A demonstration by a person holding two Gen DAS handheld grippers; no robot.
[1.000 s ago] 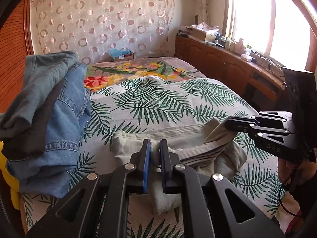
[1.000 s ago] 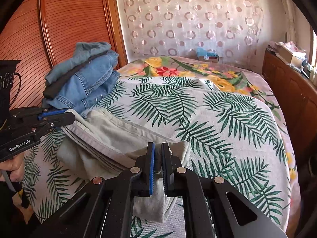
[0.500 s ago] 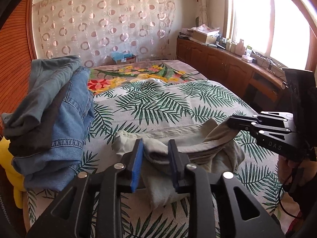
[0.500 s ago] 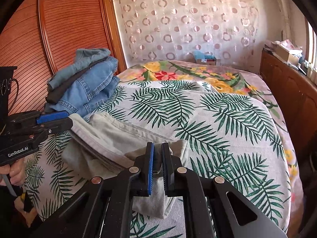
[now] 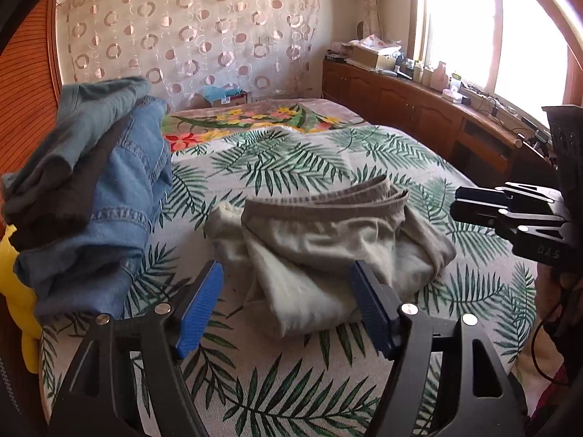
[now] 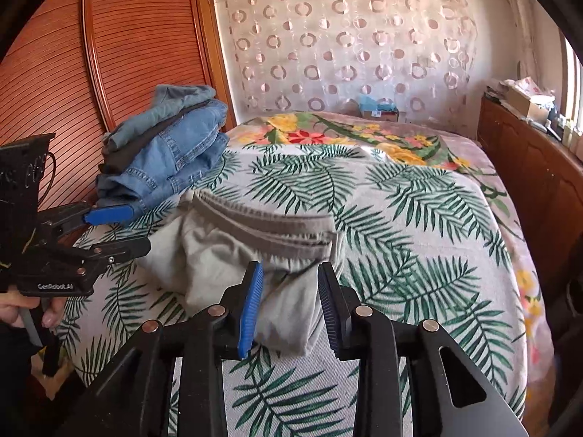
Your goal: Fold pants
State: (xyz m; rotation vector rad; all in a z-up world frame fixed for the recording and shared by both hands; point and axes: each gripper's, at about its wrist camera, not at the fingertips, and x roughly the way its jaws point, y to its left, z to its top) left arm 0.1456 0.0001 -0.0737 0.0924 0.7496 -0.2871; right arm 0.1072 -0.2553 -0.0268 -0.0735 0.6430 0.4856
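Folded beige pants (image 5: 328,240) (image 6: 255,251) lie in a loose bundle on the palm-leaf bedspread (image 5: 284,160) (image 6: 400,211), their grey waistband layers on the far side. My left gripper (image 5: 288,304) is at the bundle's near edge, its jaws opening wide; the blue pads stand apart from the cloth. My right gripper (image 6: 289,304) is at the other near corner, its jaws opening too, with a flap of the pants between the pads, which no longer press on it. Each gripper shows in the other's view: the right gripper (image 5: 510,215), the left gripper (image 6: 105,229).
A stack of folded jeans and dark clothes (image 5: 91,196) (image 6: 164,153) sits at the bed's left side by a wooden slatted door (image 6: 73,73). A wooden cabinet (image 5: 419,102) with clutter runs under the window on the right. A person's hand (image 6: 22,309) holds the left gripper.
Both grippers were shut on the beige pants and have let go, the left opening first and wider. The bundle has dropped flat onto the bed.
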